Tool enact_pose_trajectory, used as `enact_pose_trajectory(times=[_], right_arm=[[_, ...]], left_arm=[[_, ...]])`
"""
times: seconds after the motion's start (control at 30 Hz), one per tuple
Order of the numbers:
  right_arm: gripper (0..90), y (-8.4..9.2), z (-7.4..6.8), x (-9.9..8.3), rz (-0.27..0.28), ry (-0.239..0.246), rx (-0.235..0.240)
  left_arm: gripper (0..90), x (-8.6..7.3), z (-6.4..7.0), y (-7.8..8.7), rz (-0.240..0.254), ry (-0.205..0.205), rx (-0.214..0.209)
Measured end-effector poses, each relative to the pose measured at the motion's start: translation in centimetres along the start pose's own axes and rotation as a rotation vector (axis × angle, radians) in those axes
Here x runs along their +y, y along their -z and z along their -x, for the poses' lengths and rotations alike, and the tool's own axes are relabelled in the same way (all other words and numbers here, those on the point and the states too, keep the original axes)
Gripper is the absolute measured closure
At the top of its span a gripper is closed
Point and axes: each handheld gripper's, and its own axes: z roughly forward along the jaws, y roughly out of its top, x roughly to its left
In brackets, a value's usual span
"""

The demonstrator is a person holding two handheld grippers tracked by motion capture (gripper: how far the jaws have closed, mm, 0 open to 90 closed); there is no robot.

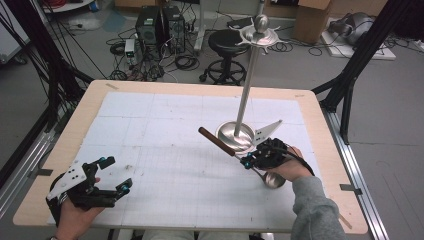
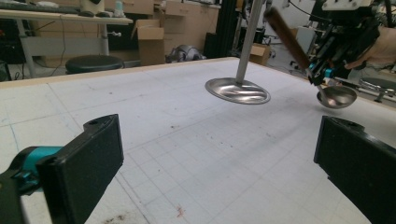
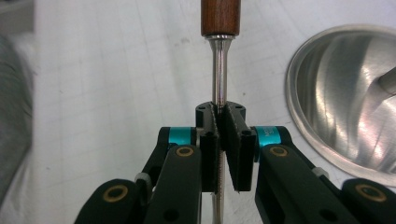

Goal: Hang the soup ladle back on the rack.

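One ladle (image 1: pixel 235 151) is in your work right now, and your right gripper (image 1: pixel 248 161) has it clamped by the thin metal shank just below the wooden handle (image 1: pixel 216 140). In the right gripper view both pads (image 3: pixel 236 140) are pressed flat against that shank (image 3: pixel 218 70), with the brown handle (image 3: pixel 220 16) running off toward twelve o'clock. From the high view the ladle lies tilted, its handle pointing to about ten o'clock and its bowl (image 1: pixel 274 179) sitting at about four o'clock from the gripper, right under your right hand (image 1: pixel 290 167). In the left gripper view the bowl (image 2: pixel 336 96) hangs clear of the white gridded mat (image 2: pixel 187 140).

Just beside the ladle, at about one o'clock from your right gripper, stands the utensil stand (image 1: pixel 248 80): a round polished base (image 1: pixel 235 136) on the mat, a slim upright pole and a hook crown at the top. The handle end is near the base's edge; you cannot tell whether they touch.

Well apart, at about eight o'clock on the table (image 1: pixel 90 105), your left gripper (image 1: pixel 116 176) rests in your left hand (image 1: pixel 75 215) with its jaws spread wide and nothing between them.
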Motion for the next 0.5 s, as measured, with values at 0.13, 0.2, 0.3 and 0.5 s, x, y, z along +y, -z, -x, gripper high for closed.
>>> enact_pose_trajectory(times=[0.13,0.2,0.3,0.5], right_arm=[[84.8,0.9,0.0,-0.4,0.034,-0.013,-0.005],[84.8,1.4,0.1,-0.6,0.059,-0.016,-0.009],[84.8,2.2,0.1,-0.9,0.105,-0.026,-0.010],[84.8,4.5,0.2,-1.5,0.213,-0.044,-0.063]], left_arm=[[1.8,0.0,-0.1,0.0,0.002,-0.003,0.000],[1.8,0.0,0.0,0.0,0.005,-0.002,-0.001],[1.8,0.0,-0.1,0.0,0.007,-0.008,0.000],[1.8,0.0,0.0,0.2,0.008,-0.010,-0.002]])
